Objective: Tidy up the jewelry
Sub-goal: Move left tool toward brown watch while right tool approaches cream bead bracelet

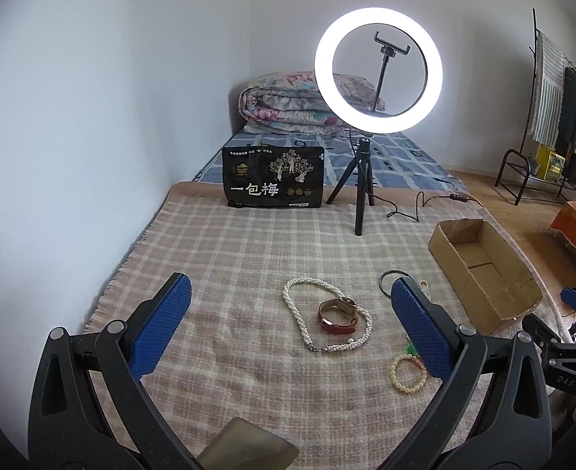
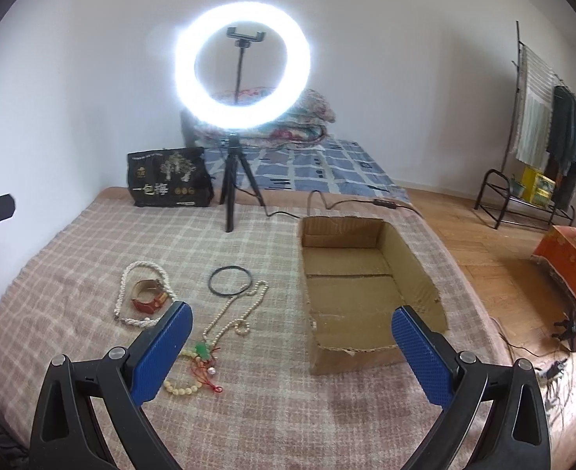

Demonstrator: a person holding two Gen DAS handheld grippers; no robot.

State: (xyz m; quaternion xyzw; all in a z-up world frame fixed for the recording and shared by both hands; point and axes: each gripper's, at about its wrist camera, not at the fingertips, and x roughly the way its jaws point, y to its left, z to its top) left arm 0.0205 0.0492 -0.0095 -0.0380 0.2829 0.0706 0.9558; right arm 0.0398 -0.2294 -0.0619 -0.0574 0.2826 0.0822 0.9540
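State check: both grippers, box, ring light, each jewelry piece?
left gripper: open, empty
right gripper: open, empty
cardboard box: open, empty
ring light: on
watch: strap looped, inside pearl necklace
black bangle: flat on blanket

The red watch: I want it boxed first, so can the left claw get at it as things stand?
Probably yes. The left claw is open and the red watch lies ahead between its fingers, uncovered. It sits inside the loop of the pearl necklace, which may get caught in the grip.
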